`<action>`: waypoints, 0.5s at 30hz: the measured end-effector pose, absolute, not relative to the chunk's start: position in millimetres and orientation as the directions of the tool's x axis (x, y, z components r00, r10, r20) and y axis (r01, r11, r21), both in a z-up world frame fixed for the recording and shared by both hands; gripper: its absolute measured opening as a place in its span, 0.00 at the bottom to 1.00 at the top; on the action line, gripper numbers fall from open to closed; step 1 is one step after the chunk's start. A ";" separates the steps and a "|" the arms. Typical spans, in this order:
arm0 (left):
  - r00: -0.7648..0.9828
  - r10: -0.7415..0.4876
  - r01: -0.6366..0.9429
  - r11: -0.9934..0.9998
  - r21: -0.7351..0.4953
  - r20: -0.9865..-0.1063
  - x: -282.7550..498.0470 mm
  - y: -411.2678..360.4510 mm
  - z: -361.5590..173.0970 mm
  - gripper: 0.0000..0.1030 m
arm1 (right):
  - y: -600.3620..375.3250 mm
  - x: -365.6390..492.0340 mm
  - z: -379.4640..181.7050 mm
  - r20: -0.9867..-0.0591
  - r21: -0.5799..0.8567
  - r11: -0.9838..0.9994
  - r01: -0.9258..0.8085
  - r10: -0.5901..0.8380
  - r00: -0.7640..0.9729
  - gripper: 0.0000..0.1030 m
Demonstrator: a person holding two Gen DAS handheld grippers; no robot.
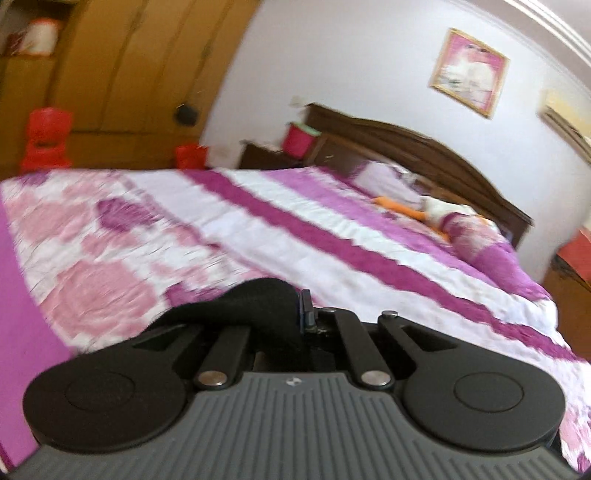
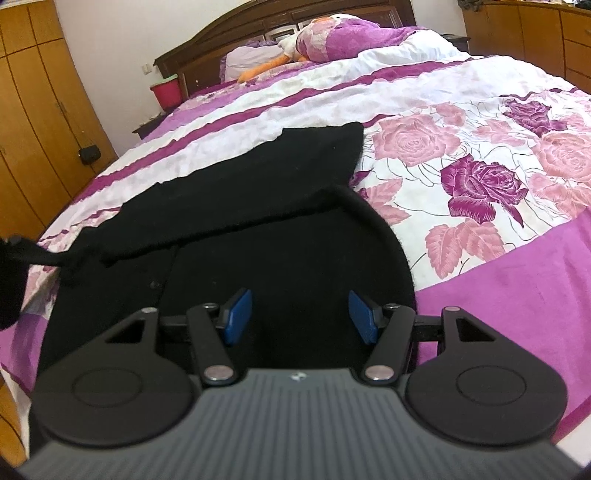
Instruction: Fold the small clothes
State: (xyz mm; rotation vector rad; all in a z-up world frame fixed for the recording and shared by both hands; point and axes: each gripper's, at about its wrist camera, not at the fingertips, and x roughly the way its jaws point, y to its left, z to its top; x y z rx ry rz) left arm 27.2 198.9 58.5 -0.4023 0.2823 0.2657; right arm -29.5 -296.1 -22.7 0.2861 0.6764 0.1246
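Observation:
A black garment [image 2: 258,206] lies spread on the floral pink and purple bedspread [image 2: 480,177], its upper part folded over the lower part. My right gripper [image 2: 299,317] is open, its blue pads [image 2: 236,317] apart just above the garment's near edge. My left gripper [image 1: 295,314] is shut on a bunched piece of the black garment [image 1: 255,306] and holds it above the bed; that view is blurred. The left gripper also shows at the left edge of the right wrist view [image 2: 14,258], with black cloth stretched from it.
Pillows and an orange plush toy [image 2: 266,68] lie at the dark wooden headboard [image 2: 236,33]. A red bucket [image 2: 166,92] stands on the bedside table. Wooden wardrobes [image 2: 37,110] line the wall to the left. More wooden cabinets [image 2: 535,33] stand at the right.

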 end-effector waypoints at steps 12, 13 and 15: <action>0.963 -0.013 -0.076 0.945 -0.317 -0.268 37.9 116.7 82.5 0.05 | -302.6 -33.8 -19.1 -0.574 0.324 0.946 -0.027 0.219 0.789 0.59; 0.962 -0.024 -0.067 0.946 -0.318 -0.272 38.3 111.5 82.6 0.05 | -302.8 -33.6 -19.0 -0.576 0.323 0.946 -0.026 0.218 0.787 0.59; 0.958 -0.041 -0.053 0.947 -0.318 -0.283 39.9 104.0 82.0 0.05 | -303.8 -33.6 -18.2 -0.575 0.322 0.946 -0.026 0.218 0.789 0.59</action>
